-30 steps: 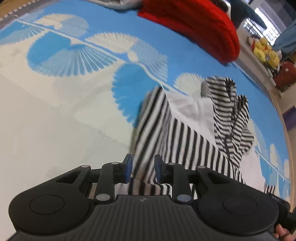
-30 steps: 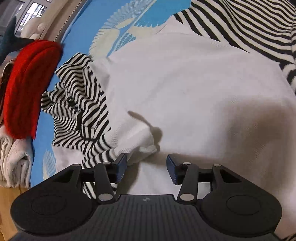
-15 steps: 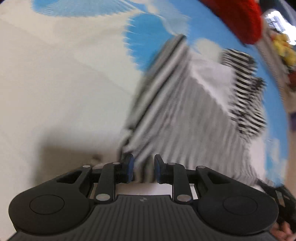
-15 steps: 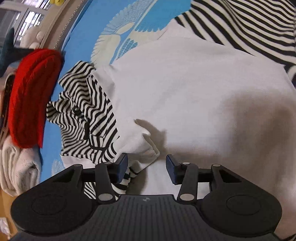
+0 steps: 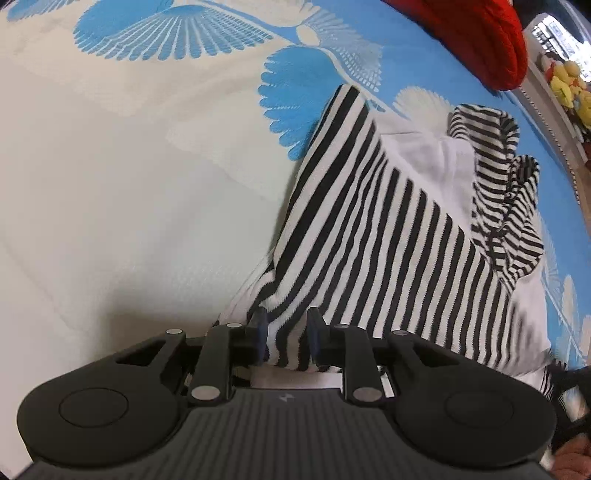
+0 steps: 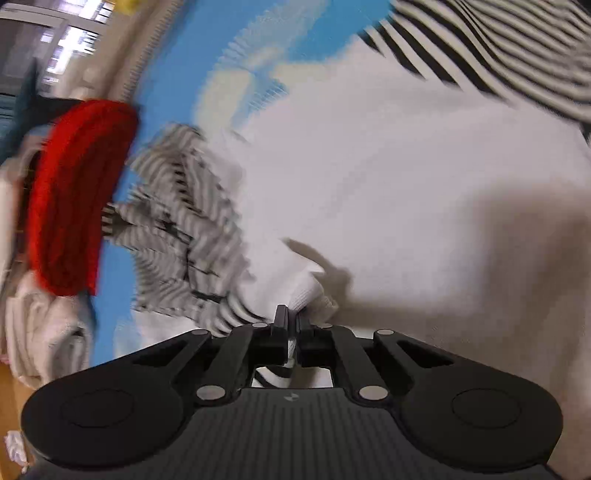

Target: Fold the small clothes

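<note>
A white garment with black-and-white striped sleeves and hood lies on a patterned bedcover [image 5: 147, 184]. My left gripper [image 5: 287, 328] is shut on the edge of a striped sleeve [image 5: 369, 229], which runs taut from the pads up to the white body [image 5: 436, 162]. The striped hood [image 5: 506, 206] lies crumpled to the right. In the blurred right wrist view, my right gripper [image 6: 291, 325] is shut on a bunched white cuff [image 6: 314, 291] at the edge of the white body [image 6: 406, 184]. The striped hood [image 6: 184, 221] is left of it.
A red knitted garment [image 5: 491, 33] lies at the far edge of the bed, also in the right wrist view as the red knit [image 6: 74, 192]. Below it sits folded cream cloth [image 6: 40, 332]. Plush toys [image 5: 569, 81] stand on a ledge beyond the bed.
The right gripper's jaws went from wide apart to shut on the white cuff. The left gripper sank a little toward the bed, still holding the striped sleeve.
</note>
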Demonstrator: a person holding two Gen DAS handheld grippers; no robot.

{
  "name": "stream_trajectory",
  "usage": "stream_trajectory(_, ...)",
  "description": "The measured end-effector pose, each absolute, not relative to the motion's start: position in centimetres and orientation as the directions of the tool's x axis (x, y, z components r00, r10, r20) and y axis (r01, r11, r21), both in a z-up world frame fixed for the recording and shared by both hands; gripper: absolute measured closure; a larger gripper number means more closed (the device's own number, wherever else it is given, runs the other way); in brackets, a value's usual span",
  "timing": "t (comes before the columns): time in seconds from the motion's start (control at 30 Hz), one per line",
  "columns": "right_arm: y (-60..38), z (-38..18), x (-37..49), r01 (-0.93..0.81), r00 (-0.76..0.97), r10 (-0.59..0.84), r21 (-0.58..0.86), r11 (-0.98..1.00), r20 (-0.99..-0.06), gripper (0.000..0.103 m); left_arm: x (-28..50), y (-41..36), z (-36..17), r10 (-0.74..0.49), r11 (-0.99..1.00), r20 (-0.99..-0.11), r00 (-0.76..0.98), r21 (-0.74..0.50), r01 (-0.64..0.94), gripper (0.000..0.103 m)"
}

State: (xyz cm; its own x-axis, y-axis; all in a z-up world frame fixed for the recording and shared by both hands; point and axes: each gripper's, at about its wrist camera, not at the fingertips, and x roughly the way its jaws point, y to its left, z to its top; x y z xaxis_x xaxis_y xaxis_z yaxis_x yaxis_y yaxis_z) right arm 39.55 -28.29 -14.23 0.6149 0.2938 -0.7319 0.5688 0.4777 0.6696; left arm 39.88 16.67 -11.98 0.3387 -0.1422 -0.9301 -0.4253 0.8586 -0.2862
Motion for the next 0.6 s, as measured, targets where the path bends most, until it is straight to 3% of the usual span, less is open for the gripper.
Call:
stream_trajectory(0.1, -27.1, -9.2, 39.0, 0.327, 0.777, 0.262, 0.723, 0.609, -0.573, 0.100, 40.0, 16.8, -11.9, -0.180, 0.855, -0.918, 0.353, -0.324, -0.404, 0.078)
stream_trajectory(0.17, -25.8, -6.0, 37.4, 0.188, 0.860, 0.207, 0.667, 0.721, -0.467, 0.100, 40.1, 16.5, -11.7, -0.198, 0.857, -0.915, 0.353, -0.336, -0.390, 0.078)
stream_trajectory(0.2, -25.5, -5.4, 36.6, 0.178, 0.873, 0.172, 0.626, 0.759, -0.457, 0.100, 40.2, 16.3, -11.7, -0.196, 0.864, -0.916, 0.351, -0.331, -0.380, 0.077)
stream_trajectory(0.27, -25.7, -6.6, 36.4, 0.286, 0.822, 0.086, 0.539, 0.793, -0.563, 0.100, 40.3, 15.7, -11.6, -0.196, 0.880, -0.918, 0.344, -0.319, -0.351, 0.073)
stream_trajectory(0.37, -27.4, -12.0, 37.6, 0.533, 0.542, -0.013, 0.332, 0.779, -0.840, 0.095, 40.3, 15.2, -11.3, -0.201, 0.888, -0.916, 0.347, -0.320, -0.330, 0.070)
stream_trajectory(0.4, -28.3, -13.2, 37.3, 0.609, 0.472, -0.032, 0.299, 0.735, -0.881, 0.095, 40.4, 15.1, -11.1, -0.201, 0.888, -0.912, 0.359, -0.324, -0.326, 0.070)
stream_trajectory(0.47, -29.3, -13.2, 36.6, 0.656, 0.471, -0.054, 0.309, 0.688, -0.880, 0.095, 40.4, 15.3, -10.6, -0.203, 0.882, -0.893, 0.401, -0.345, -0.321, 0.070)
stream_trajectory(0.53, -29.1, -11.1, 36.6, 0.594, 0.573, -0.083, 0.343, 0.727, -0.816, 0.087, 40.5, 15.5, -10.0, -0.200, 0.877, -0.870, 0.451, -0.364, -0.313, 0.070)
stream_trajectory(0.6, -28.6, -9.3, 36.6, 0.488, 0.684, -0.055, 0.400, 0.775, -0.727, 0.062, 40.7, 15.6, -9.9, -0.168, 0.884, -0.862, 0.478, -0.346, -0.315, 0.071)
